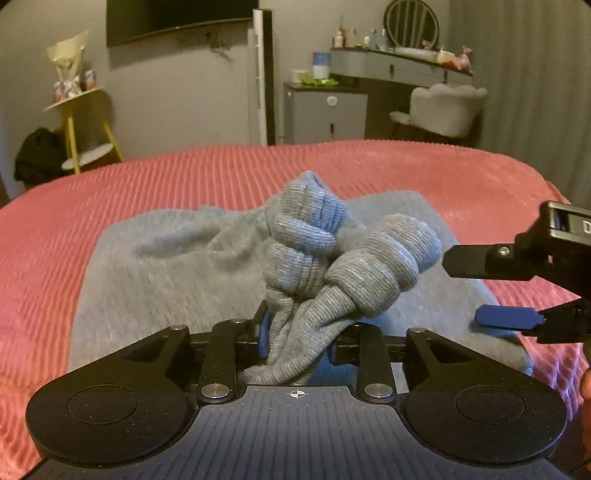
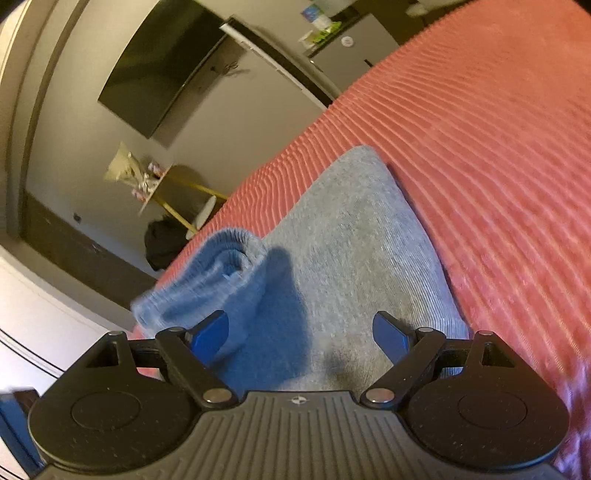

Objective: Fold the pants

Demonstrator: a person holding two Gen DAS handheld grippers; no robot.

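Grey knit pants (image 1: 159, 280) lie on a pink ribbed bedspread (image 1: 110, 192). My left gripper (image 1: 295, 332) is shut on the bunched ribbed cuffs (image 1: 332, 258) of the pants and holds them raised above the flat cloth. My right gripper (image 1: 465, 291) comes in from the right of the left wrist view, jaws open and empty, just right of the cuffs. In the right wrist view the right gripper (image 2: 301, 336) hovers open over the flat grey cloth (image 2: 354, 240), with the lifted cuff (image 2: 214, 273) beside its left finger (image 2: 210, 334).
Beyond the bed's far edge stand a yellow side table (image 1: 81, 122), a black bag (image 1: 37, 155) on the floor, a wall television (image 1: 173, 18), a grey cabinet (image 1: 325, 110), and a vanity with a white chair (image 1: 443, 107).
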